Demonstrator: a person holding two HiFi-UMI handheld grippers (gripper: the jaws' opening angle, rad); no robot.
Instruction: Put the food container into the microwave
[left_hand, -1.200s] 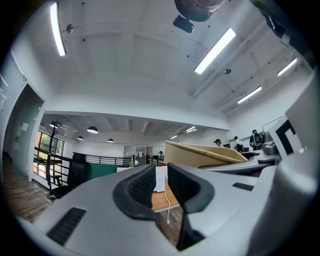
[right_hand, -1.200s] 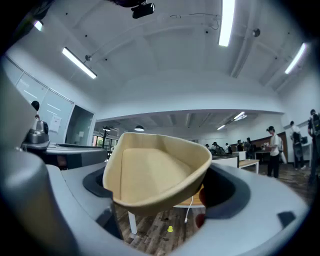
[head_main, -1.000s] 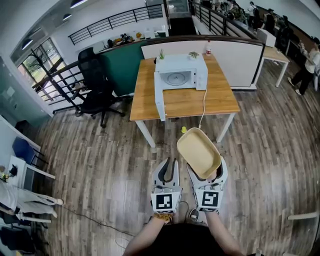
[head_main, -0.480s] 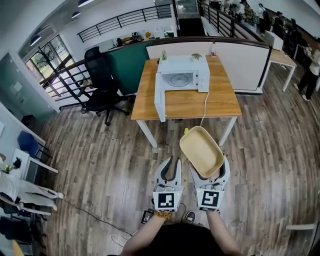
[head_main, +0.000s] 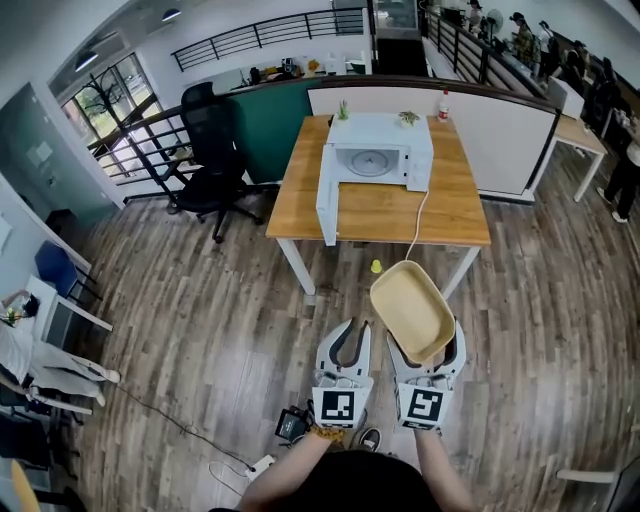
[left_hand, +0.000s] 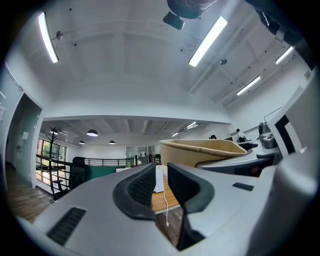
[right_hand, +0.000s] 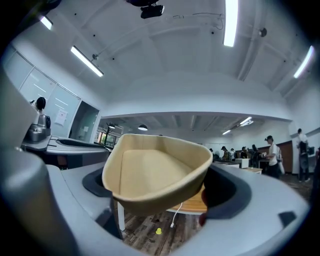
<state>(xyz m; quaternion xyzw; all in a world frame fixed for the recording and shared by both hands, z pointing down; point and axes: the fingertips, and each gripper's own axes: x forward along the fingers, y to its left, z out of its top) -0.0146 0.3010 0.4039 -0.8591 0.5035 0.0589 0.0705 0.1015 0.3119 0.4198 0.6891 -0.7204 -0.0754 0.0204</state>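
Observation:
The beige food container (head_main: 412, 310) rides tilted in my right gripper (head_main: 426, 345), whose jaws stand wide and are shut on its near end. In the right gripper view the container (right_hand: 150, 172) fills the space between the right gripper (right_hand: 160, 200) pads. My left gripper (head_main: 352, 330) travels beside it, empty. Its jaws are only a narrow slit apart, and the left gripper (left_hand: 161, 182) view shows the container (left_hand: 200, 150) off to its right. The white microwave (head_main: 375, 158) stands on the wooden table (head_main: 380, 212) ahead, its door (head_main: 326, 205) swung open to the left.
A white cable (head_main: 418, 215) hangs off the table's front edge. A small yellow object (head_main: 376, 266) lies on the floor by the table. A black office chair (head_main: 215, 160) is to the left and a white partition (head_main: 500, 130) behind. A black device (head_main: 291, 425) lies by my feet.
Both grippers have advanced over the floor toward the table, which now sits a little nearer in the head view. The container stays held in the right gripper.

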